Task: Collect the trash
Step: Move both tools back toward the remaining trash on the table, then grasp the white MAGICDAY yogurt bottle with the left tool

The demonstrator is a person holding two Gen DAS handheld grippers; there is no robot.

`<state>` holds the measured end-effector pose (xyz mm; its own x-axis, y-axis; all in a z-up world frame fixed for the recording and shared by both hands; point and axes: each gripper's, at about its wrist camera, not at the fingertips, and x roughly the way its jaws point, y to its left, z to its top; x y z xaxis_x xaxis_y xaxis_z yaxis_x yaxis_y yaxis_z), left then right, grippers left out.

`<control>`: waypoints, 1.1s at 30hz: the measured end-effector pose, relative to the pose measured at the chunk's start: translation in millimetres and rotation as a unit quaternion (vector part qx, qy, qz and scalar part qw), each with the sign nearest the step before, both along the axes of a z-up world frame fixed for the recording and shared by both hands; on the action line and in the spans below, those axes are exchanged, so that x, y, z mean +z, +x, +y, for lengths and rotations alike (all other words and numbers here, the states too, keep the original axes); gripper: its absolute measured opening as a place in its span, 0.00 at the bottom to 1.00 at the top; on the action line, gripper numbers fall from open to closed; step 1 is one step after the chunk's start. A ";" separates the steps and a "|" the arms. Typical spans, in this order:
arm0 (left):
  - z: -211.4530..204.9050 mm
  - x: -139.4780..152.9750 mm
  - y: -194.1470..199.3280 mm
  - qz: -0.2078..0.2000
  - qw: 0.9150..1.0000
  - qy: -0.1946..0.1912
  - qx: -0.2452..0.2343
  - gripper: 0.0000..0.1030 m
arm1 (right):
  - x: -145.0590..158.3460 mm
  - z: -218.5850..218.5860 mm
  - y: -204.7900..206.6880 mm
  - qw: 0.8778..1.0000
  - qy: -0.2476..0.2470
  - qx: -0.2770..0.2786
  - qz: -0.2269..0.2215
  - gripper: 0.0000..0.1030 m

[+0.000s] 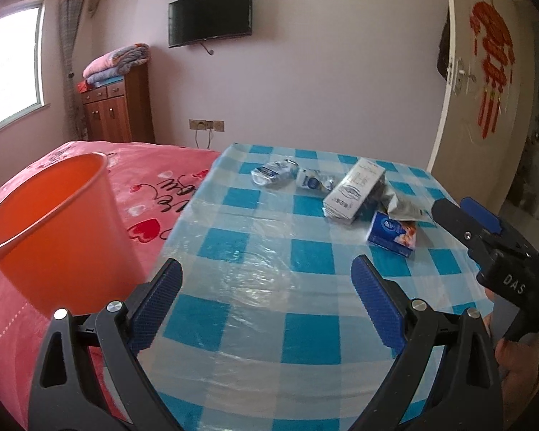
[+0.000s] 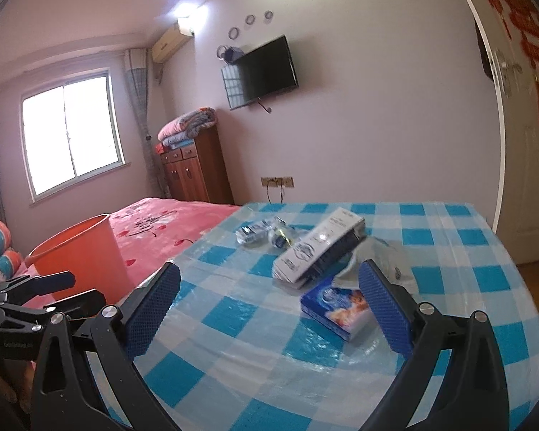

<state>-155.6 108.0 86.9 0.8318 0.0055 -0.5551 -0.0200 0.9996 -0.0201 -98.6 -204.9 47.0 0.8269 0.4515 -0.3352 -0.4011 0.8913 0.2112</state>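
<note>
Your left gripper (image 1: 266,301) hangs spread and empty over the checked table (image 1: 233,323), right of the orange bin (image 1: 54,215). Beyond it, the trash: crumpled bottle (image 1: 275,174), white carton (image 1: 354,190), blue tissue pack (image 1: 391,233). Your right gripper (image 2: 269,305) is likewise spread, empty, near the tissue pack.

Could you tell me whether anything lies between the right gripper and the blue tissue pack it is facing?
Nothing visible does. The right gripper is open, and only bare checked tablecloth lies before the blue tissue pack. The white carton sits behind the pack.

A glossy plastic sheet covered the checked tablecloth (image 1: 255,262); the orange bucket (image 1: 61,222) at left looked smooth plastic, the cabinet (image 1: 116,109) varnished wood.
</note>
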 end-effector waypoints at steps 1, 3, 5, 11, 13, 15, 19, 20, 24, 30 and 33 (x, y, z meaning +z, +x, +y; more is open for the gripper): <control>-4.3 -1.7 3.4 0.004 1.000 0.001 -0.003 0.93 | -1.3 -3.1 3.0 1.000 0.003 -0.003 0.007 0.95; -9.0 -3.7 7.5 0.010 1.000 0.001 -0.008 0.93 | -4.9 -14.2 11.5 0.999 0.016 -0.011 0.025 0.95; -16.0 -6.6 14.0 0.018 1.000 0.003 -0.014 0.93 | -7.5 -25.4 18.7 0.999 0.030 -0.021 0.040 0.95; -34.1 -10.4 37.8 0.038 0.999 0.008 -0.037 0.93 | -16.2 -56.4 41.4 0.993 0.061 -0.048 0.090 0.95; -38.3 -10.0 49.3 0.045 0.998 0.001 -0.043 0.93 | -19.5 -67.0 48.8 0.989 0.076 -0.056 0.111 0.95; -42.5 -6.6 63.2 0.047 0.998 -0.003 -0.048 0.93 | -23.9 -76.0 54.5 0.986 0.088 -0.062 0.128 0.95; -50.8 2.2 97.2 0.050 0.997 -0.020 -0.058 0.93 | -33.7 -89.1 63.2 0.979 0.107 -0.072 0.157 0.95; -52.5 4.2 105.7 0.048 0.997 -0.020 -0.057 0.93 | -35.2 -92.2 64.7 0.978 0.111 -0.073 0.162 0.95; -55.2 10.5 152.6 0.048 0.997 -0.018 -0.059 0.93 | -36.2 -99.7 67.4 0.976 0.120 -0.073 0.168 0.95; -35.9 0.0 244.2 0.076 0.996 -0.021 -0.029 0.93 | -41.1 -105.3 70.6 0.972 0.127 -0.070 0.184 0.95; -29.3 -11.1 275.6 0.097 0.995 -0.024 -0.028 0.93 | -44.2 -106.8 74.2 0.970 0.131 -0.069 0.193 0.95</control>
<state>120.0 78.7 75.9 0.7072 -0.0683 -0.7037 0.0284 0.9973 -0.0683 -24.4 -311.7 2.8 0.7208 0.4574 -0.5208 -0.1284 0.8265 0.5481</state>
